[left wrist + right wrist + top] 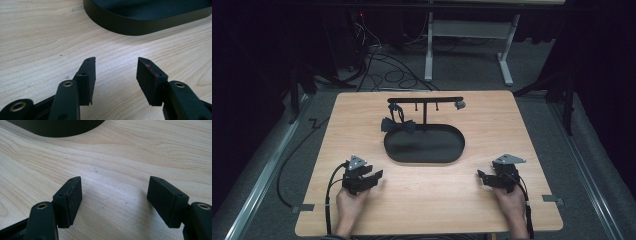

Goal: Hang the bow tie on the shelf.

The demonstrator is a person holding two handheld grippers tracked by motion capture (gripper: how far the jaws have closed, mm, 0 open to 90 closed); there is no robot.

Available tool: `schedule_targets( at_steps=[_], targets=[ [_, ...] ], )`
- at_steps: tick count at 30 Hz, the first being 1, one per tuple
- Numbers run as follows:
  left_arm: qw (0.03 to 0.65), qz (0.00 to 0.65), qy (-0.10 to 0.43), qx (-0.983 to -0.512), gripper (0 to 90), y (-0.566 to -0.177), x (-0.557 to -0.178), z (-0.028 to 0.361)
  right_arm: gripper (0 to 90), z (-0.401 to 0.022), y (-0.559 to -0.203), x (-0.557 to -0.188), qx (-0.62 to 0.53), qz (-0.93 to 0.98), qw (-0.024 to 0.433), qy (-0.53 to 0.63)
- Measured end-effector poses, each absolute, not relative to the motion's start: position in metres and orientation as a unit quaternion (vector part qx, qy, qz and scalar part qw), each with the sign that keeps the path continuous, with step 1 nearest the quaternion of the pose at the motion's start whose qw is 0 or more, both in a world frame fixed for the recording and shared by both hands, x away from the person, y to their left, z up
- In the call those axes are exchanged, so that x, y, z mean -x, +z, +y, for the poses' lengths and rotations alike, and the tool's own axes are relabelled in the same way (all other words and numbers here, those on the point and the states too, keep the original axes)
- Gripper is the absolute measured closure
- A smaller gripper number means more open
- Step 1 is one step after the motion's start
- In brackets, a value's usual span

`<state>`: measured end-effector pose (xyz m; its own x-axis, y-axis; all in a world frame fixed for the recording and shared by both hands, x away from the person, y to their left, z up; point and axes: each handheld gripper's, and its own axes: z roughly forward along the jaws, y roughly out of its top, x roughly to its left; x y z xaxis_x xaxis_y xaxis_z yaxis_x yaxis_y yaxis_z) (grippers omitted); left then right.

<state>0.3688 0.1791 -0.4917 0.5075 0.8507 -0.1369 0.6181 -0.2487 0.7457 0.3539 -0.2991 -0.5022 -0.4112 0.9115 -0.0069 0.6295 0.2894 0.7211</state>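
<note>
Near edge of the table (427,210): both hands rest on the wood, one gripper each. Left gripper (374,176) sits near-left, jaws apart w/ nothing between; in the left gripper view its gripper (116,66) shows bare wood between the pads. Right gripper (482,176) sits near-right, also standing wide and empty; the right gripper view gives the same for its gripper (115,188), just table grain in the gap. Neither touches anything but air above the table.

Mid table: black oval tray (457,150), bare inside as far as the high view shows. Its dark wall (140,27) is close ahead of the left claw, and a curve of it (57,130) shows top-left in the right gripper view.

Further back: a black T-shaped stand (425,100) rises from the far side of the tray, crossbar w/ small pegs. A dark bow tie (398,125) hangs from the left part of the bar by its strap, the bow itself dangling down at the tray's far-left rim. A small grey item (460,105) sits at the bar's right end; can't tell what it is.

Progress, my read: the tie is either freshly hung or waiting to be taken down, and the frames alone don't settle which. Both claws are well apart from it, parked and empty, so this looks like a start or end pose, no handling in hand rn. If work is left, it's a reach forward to the far-left of the tray for the tie.
</note>
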Motion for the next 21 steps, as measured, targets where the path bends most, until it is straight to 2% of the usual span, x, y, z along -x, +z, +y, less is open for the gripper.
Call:
schedule_targets(
  at_steps=[21],
  targets=[
    [0.373,0.476,0.172,-0.778,50.1,-0.4987,-0.3742,0.1779,29.5,-0.2992,-0.5022,-0.3539,-0.498,0.774,0.215,0.328]
  ],
)
